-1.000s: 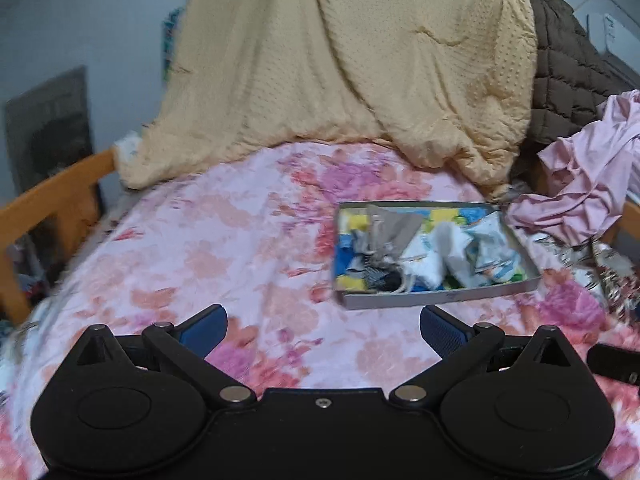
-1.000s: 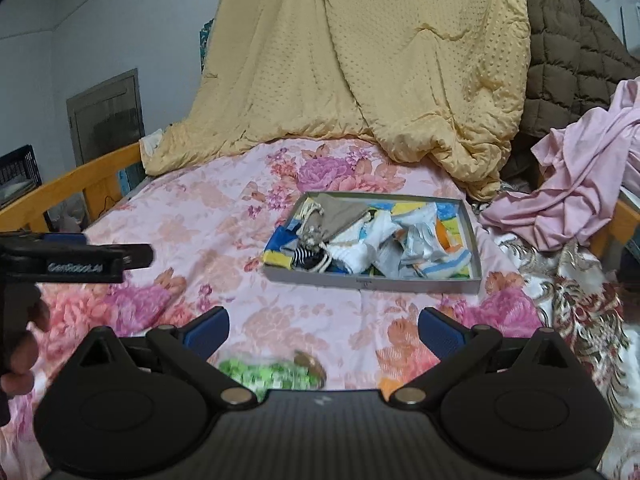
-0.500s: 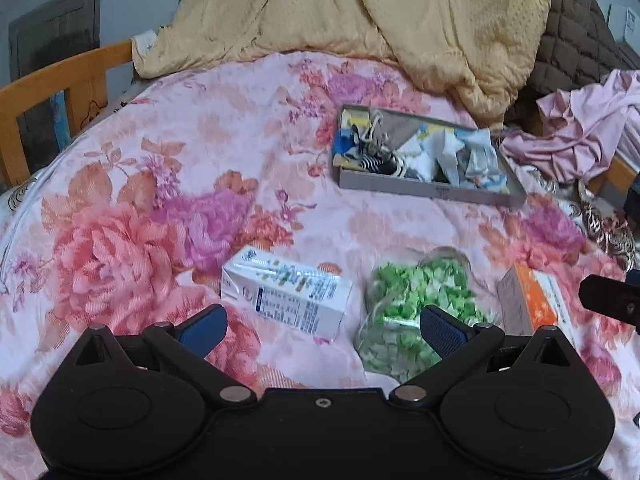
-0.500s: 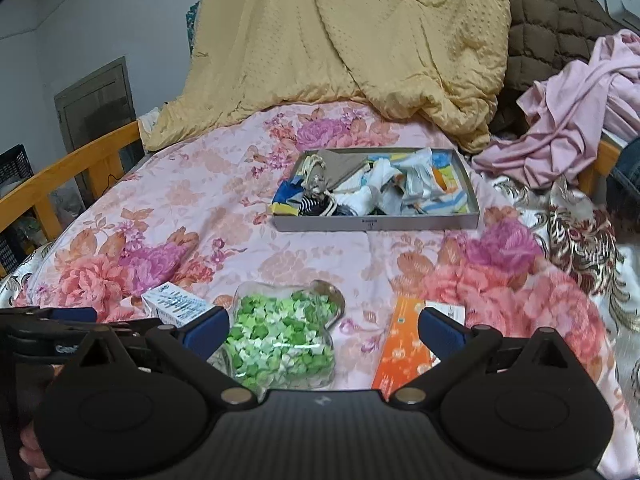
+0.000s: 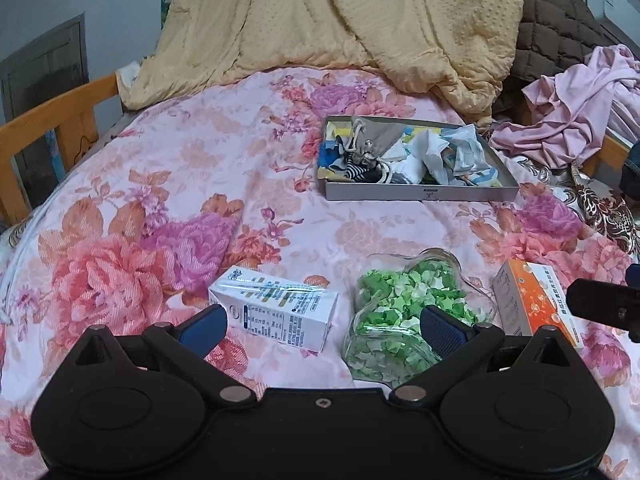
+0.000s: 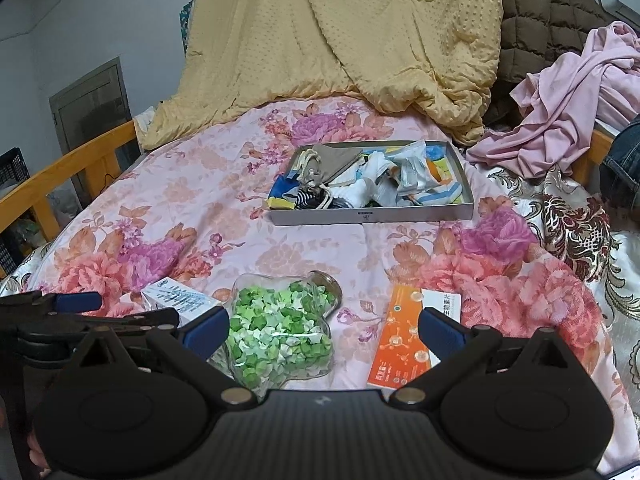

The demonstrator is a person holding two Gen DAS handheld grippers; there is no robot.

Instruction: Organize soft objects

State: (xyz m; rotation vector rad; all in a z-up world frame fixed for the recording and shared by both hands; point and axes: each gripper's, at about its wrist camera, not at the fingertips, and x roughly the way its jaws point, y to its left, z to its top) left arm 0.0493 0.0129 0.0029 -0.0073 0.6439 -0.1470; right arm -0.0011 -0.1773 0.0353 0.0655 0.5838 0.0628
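Both grippers are held low over the near end of the bed (image 5: 168,168), jaws spread apart and nothing carried: left gripper (image 5: 323,326) above the milk carton (image 5: 276,312), right gripper (image 6: 323,326) between the star jar (image 6: 280,336) and the orange box (image 6: 404,344). Soft items, namely a grey drawstring pouch (image 6: 332,160), striped socks (image 6: 316,198) and crumpled white cloths (image 6: 408,176), are seen piled loosely in the grey tray (image 6: 372,216), well apart from the grippers toward the far end. The gathering step is judged largely done; nothing inside appears folded or sorted. Three rigid things are noted lying on the bedspread near the grippers, outside the tray. A pink garment (image 6: 568,120) is heaped at the far right and a yellow blanket (image 6: 340,40) behind; whether these belong to the task cannot be told. Tidying within the tray is judged to remain.
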